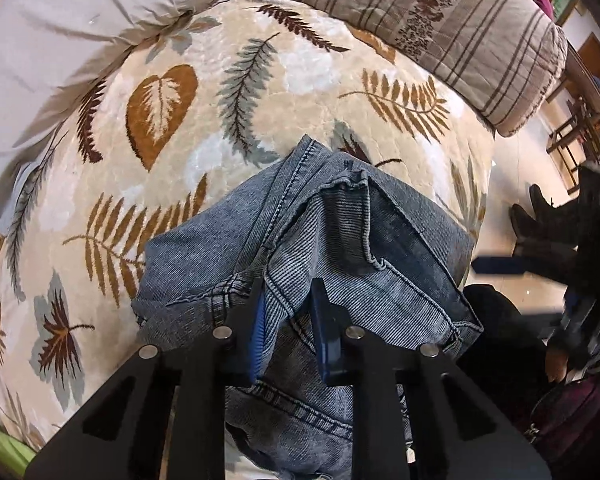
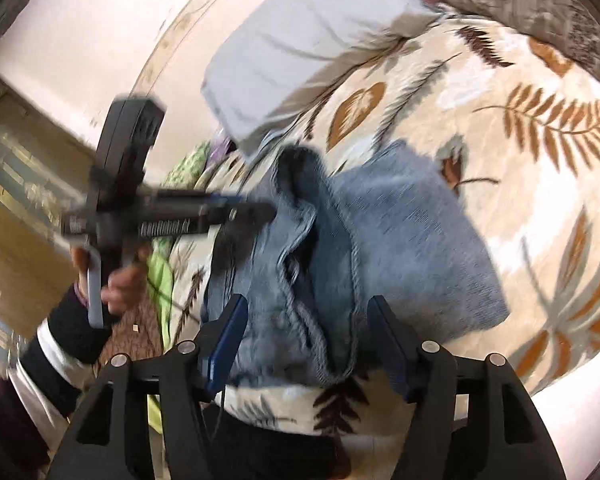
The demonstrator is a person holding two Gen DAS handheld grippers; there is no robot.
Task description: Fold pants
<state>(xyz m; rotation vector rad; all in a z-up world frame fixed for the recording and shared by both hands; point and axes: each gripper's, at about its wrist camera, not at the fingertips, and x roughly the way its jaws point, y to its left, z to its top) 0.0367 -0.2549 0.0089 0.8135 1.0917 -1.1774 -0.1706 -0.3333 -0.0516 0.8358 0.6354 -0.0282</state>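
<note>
Blue denim pants (image 1: 324, 236) lie bunched in a folded heap on a cream bedspread with leaf print (image 1: 172, 128). My left gripper (image 1: 288, 300) is right over the near part of the heap, its blue-padded jaws a small gap apart with a ridge of denim between them. In the right wrist view the pants (image 2: 380, 240) lie just ahead of my right gripper (image 2: 306, 320), whose jaws stand wide apart above the near edge of the denim. The left gripper (image 2: 260, 212) also shows there, blurred, reaching onto the pants from the left.
A grey-white pillow (image 1: 48, 40) lies at the far left of the bed. A striped brown quilt (image 1: 440, 24) is rolled along the back. The bed's right edge drops to a tiled floor (image 1: 516, 184) with dark boots (image 1: 540, 216) and wooden furniture.
</note>
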